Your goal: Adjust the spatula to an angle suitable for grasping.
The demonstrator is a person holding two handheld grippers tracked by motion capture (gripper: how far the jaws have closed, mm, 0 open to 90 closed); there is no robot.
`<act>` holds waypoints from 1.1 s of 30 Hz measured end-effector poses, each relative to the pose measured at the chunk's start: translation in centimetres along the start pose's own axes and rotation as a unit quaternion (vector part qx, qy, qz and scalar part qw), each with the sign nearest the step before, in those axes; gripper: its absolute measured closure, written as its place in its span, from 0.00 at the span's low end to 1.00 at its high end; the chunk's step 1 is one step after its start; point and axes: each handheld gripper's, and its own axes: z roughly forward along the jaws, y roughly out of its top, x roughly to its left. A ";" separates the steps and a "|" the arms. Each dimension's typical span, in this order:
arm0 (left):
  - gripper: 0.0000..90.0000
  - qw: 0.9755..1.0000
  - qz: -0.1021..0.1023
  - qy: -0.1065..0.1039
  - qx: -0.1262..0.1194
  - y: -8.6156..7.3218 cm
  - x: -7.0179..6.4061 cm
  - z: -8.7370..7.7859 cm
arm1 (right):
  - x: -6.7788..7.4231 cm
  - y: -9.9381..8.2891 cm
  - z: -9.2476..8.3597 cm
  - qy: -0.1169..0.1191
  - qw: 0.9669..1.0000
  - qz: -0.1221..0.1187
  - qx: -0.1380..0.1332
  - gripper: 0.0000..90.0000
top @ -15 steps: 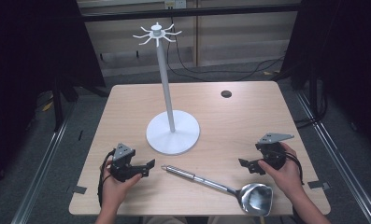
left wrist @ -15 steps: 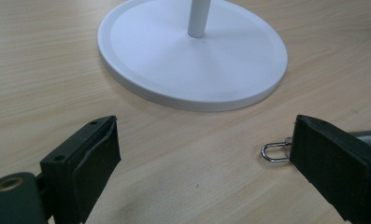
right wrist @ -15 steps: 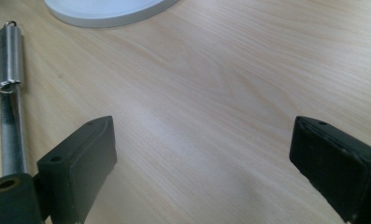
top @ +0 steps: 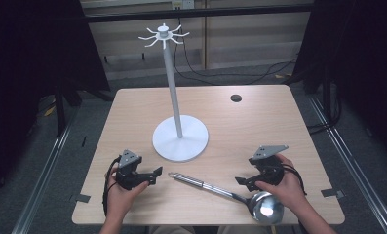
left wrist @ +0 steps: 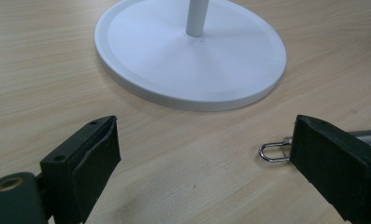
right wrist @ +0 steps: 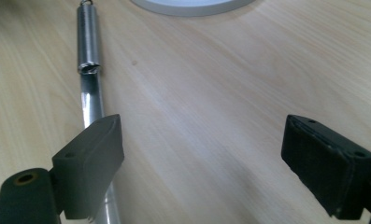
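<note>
With both grippers open and empty, the ladle (top: pixel 225 192) lies between them, its handle's ring end just off my left gripper (top: pixel 152 174), its bowl beside my right gripper (top: pixel 243 182).

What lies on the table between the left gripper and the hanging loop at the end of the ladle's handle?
Bare wood. In the high view, the left gripper and the ladle are separated by empty table; the loop appears in the left gripper view.

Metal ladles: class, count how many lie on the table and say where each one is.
1. The ladle lies on the table's near edge, in front of the white stand, handle toward the left gripper, bowl by the right gripper.
</note>
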 end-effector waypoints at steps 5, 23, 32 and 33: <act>0.09 1.000 0.000 0.001 0.003 0.0 -0.1 0.1 | 1.0 0.1 0.5 0.021 1.000 -0.017 0.013 0.20; 0.10 1.000 -0.001 0.002 0.009 0.0 0.0 0.4 | 3.0 -0.2 1.8 0.088 0.993 -0.038 0.065 0.56; 0.10 1.000 -0.003 0.006 0.007 0.0 0.1 0.4 | 3.3 -0.8 2.4 0.107 0.988 -0.059 0.092 0.69; 0.10 1.000 -0.001 0.006 0.009 0.1 0.1 0.4 | 3.3 -0.8 2.4 0.107 0.988 -0.059 0.092 0.69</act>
